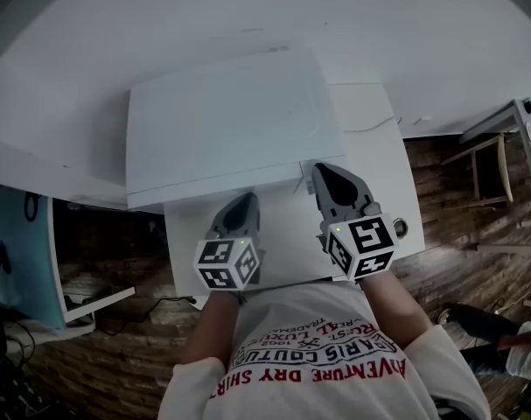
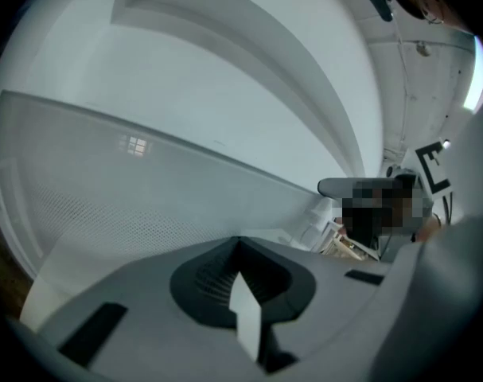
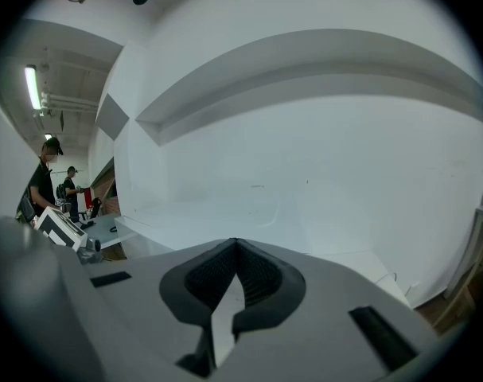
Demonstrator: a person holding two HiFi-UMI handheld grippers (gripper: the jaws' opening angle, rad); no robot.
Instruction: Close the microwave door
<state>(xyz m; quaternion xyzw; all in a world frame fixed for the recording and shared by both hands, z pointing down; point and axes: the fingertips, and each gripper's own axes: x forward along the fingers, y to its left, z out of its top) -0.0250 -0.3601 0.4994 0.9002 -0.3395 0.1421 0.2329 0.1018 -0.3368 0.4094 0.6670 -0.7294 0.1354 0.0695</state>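
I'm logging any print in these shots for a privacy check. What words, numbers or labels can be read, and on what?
"AVENTURE DRY SHIRT": on the person's white shirt, upside down in the head view, with its ends cut off.
"ARIS COUTU": the next line on the shirt, only partly legible.
Smaller shirt lines: too small to read.
The cubes on the left tongs and right tongs: square marker patterns, no words.
Microwave: no print shows.

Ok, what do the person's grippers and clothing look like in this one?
Both the left gripper and right gripper are grey with dark ribbed jaws; each carries a cube of black-and-white square markers. The person wears a white shirt with red and dark lettering.
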